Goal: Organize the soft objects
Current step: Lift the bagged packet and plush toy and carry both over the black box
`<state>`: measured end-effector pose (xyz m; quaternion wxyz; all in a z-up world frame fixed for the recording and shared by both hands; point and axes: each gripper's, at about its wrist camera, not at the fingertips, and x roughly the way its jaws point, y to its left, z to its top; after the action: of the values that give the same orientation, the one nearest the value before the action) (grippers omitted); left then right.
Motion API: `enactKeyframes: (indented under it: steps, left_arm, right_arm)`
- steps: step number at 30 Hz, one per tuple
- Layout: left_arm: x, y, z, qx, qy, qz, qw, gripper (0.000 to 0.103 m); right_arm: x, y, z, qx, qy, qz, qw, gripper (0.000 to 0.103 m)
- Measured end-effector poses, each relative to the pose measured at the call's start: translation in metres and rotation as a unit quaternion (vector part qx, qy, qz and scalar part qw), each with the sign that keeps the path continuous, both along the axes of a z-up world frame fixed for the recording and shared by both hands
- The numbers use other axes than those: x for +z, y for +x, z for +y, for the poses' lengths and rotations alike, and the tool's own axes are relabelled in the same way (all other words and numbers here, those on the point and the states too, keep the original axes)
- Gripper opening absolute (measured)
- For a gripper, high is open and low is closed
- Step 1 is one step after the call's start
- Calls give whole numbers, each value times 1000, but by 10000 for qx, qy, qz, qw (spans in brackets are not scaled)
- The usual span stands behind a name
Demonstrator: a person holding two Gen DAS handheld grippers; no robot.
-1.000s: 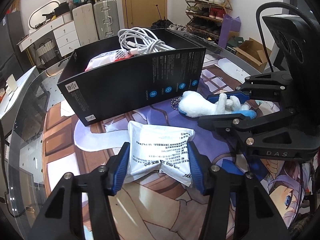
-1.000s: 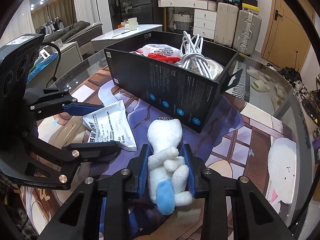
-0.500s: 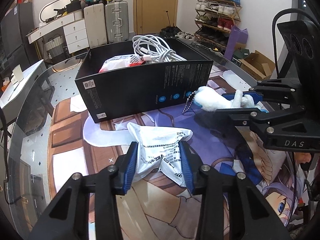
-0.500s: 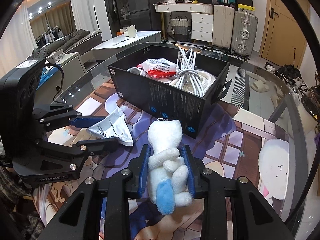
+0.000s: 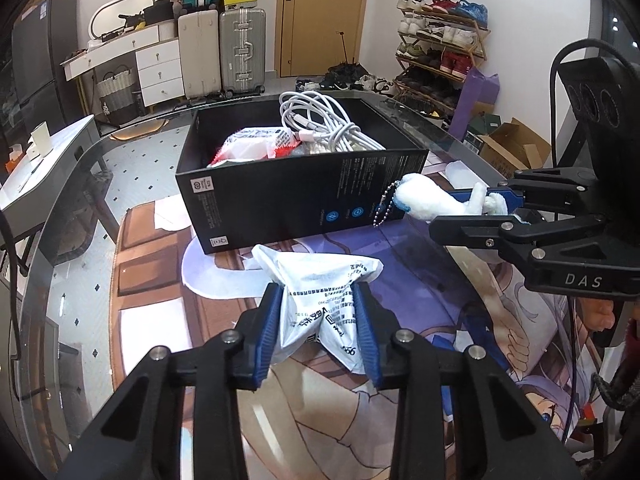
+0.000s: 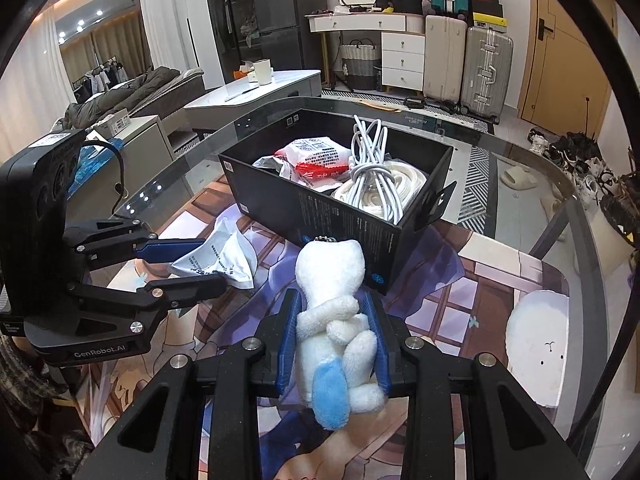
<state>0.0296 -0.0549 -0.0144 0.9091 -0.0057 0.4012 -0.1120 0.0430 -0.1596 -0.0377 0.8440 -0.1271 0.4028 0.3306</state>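
Both grippers point forward and downward over the glass table (image 5: 80, 184), which carries an illustrated mat (image 5: 460, 280). The left gripper (image 5: 318, 330) is clenched on a white printed pouch (image 5: 320, 292): both blue pads (image 5: 269, 332) press its sides, and the pouch bunches between them, its upper part fanning out toward the black box (image 5: 296, 196). The right gripper (image 6: 333, 340) grasps a white plush toy (image 6: 332, 308) around the body — head forward, blue-tipped end hanging back past the pads.

The black box stands just ahead of both grippers. It contains a coiled white cable (image 6: 370, 176) and a red-and-white packet (image 6: 316, 156).

View differences — the left wrist view shows the toy's bead chain (image 5: 384, 204) dangling in front of the box wall, plus a shoe rack (image 5: 440, 52). The right wrist view shows the pouch raised off the mat, and a sofa (image 6: 120, 96).
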Motion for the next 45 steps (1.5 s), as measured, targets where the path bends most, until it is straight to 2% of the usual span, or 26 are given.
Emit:
enactKeyframes:
  steps: [10,34,45]
  left_arm:
    - [21,7,14,261,-151,-108,9995,34]
    - [60,31,14,302,167,-517,9981,34]
    - [64,58,19,309,210,-507,9980,34]
  right_arm:
    - [21,1,7,126,63,-140,9998,32]
    - [58,25,23,190,145,-429,9988,32]
    - [66,48,26,105,251,-410,9988,32]
